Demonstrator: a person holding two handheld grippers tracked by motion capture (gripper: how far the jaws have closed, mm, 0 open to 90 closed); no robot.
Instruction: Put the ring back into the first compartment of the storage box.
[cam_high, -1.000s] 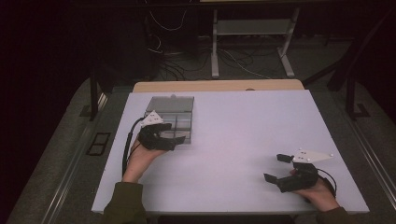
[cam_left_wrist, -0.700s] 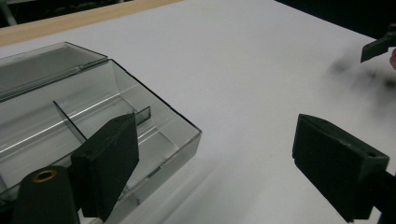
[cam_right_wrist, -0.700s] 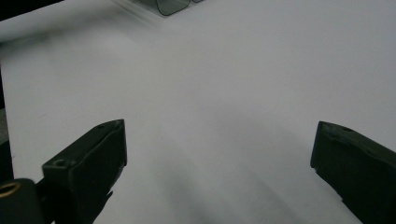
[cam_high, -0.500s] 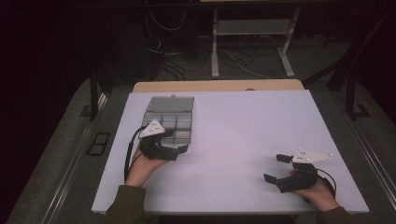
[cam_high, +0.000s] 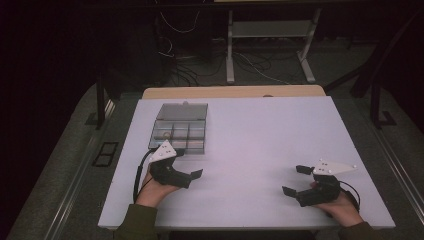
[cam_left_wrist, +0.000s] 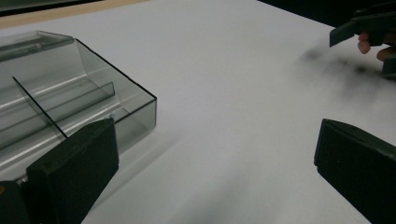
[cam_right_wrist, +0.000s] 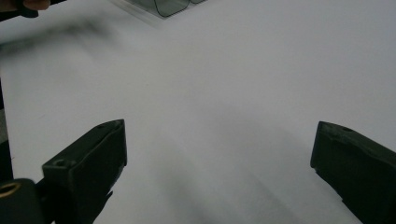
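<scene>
**Op:** Left gripper (cam_high: 186, 165) has its jaws spread wide with nothing between them; they have just been opening. The compartment box (cam_high: 180, 128) lies just beyond and slightly to the outer side of it, lid flipped back on the far side. In the left gripper view the box's near corner (cam_left_wrist: 140, 109) sits right behind my one jaw, the other jaw over bare table (cam_left_wrist: 243, 93).

**Obs:** Which tongs are nearer?

**Op:** The left, by a wide margin. Right gripper (cam_high: 295, 181) is well apart from the box, across the table, jaws released too and empty.

**Obs:** Box axis?

**Op:** Its long side runs away from the left tongs, toward the far table edge. One far-left cell may hold a small pale item; too dim to tell. I judge any re-grip on the box falls to the left hand, reaching forward.
</scene>
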